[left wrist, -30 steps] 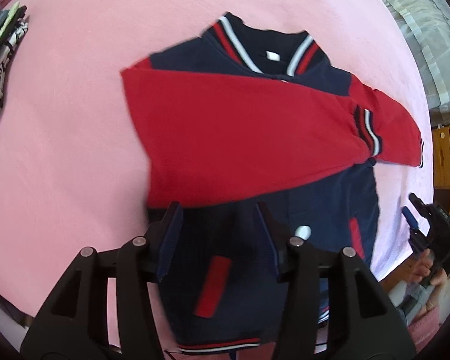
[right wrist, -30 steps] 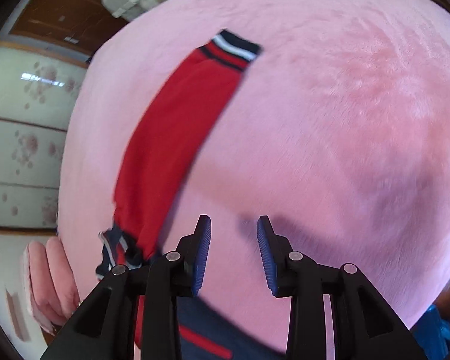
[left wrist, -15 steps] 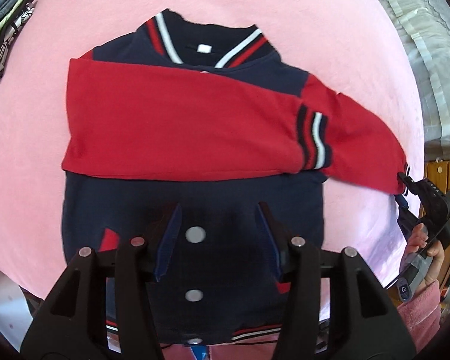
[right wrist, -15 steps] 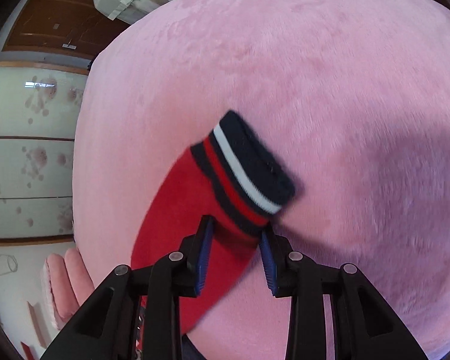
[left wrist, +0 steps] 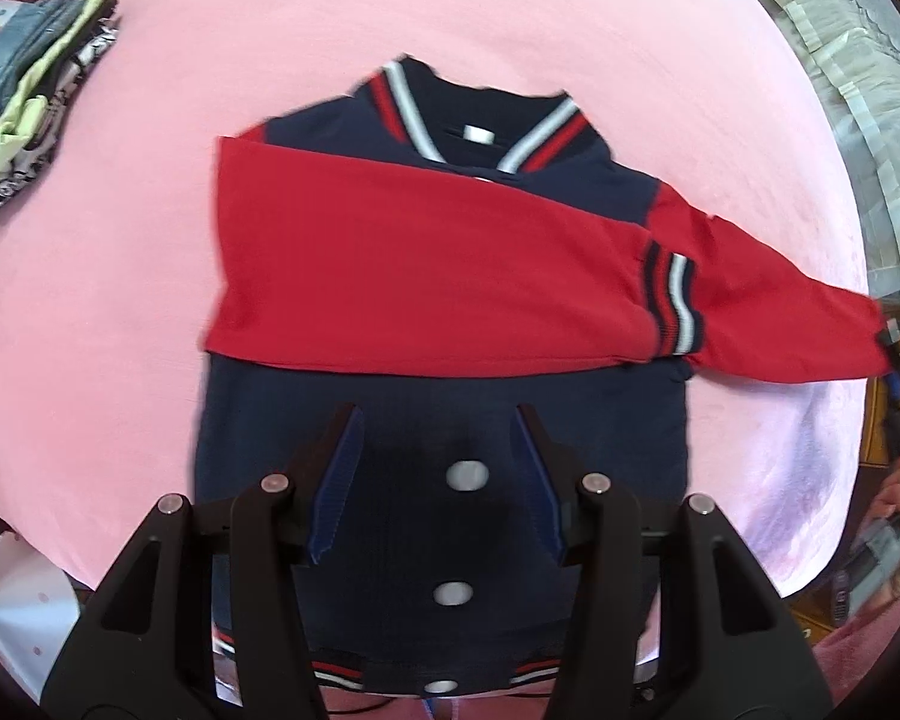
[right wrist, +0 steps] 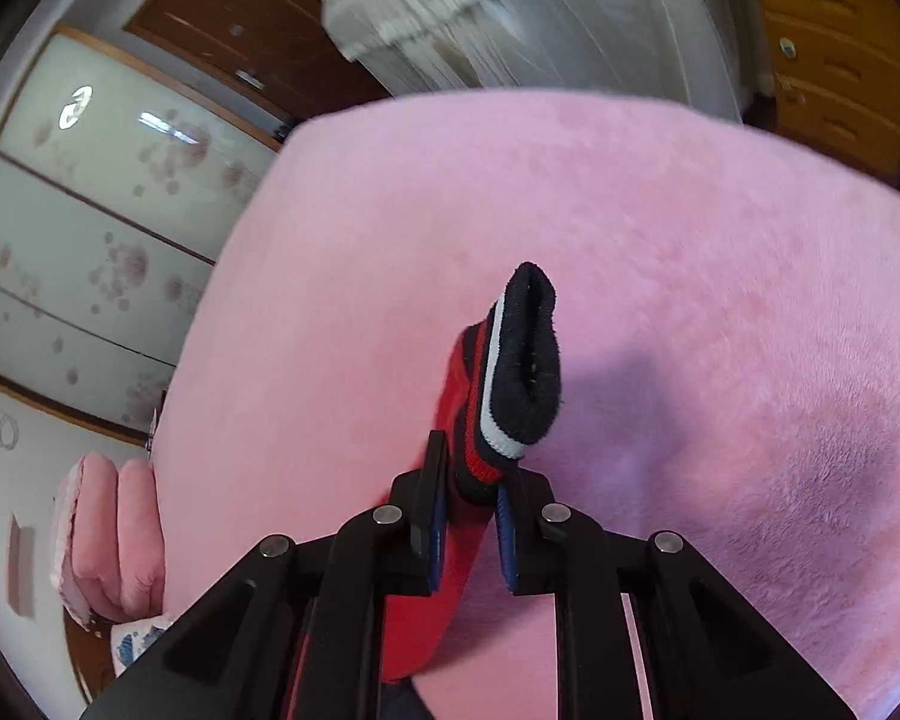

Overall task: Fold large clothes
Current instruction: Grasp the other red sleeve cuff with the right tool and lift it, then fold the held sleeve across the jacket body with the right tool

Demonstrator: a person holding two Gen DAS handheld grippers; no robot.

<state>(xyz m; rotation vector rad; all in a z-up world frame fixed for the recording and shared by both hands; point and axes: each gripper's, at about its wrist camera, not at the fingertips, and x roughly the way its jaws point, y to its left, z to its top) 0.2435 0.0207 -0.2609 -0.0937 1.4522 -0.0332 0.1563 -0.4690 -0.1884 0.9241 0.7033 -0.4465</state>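
Observation:
A navy jacket (left wrist: 444, 432) with red sleeves lies face up on the pink blanket (left wrist: 150, 240). One red sleeve (left wrist: 426, 276) is folded across the chest. The other red sleeve (left wrist: 780, 312) stretches out to the right. My left gripper (left wrist: 438, 474) is open and empty above the jacket's lower front. My right gripper (right wrist: 471, 480) is shut on the outstretched sleeve just behind its striped cuff (right wrist: 519, 372) and holds it lifted off the blanket.
A stack of folded clothes (left wrist: 24, 102) lies at the far left of the blanket. A folded pink blanket (right wrist: 108, 546) lies beyond the bed's left edge in the right wrist view. Wardrobe doors and a wooden drawer unit (right wrist: 834, 54) stand behind.
My right gripper moved to the sleeve cuff, shut on it and lifted it. My left gripper shifted over the jacket's lower front and stayed open.

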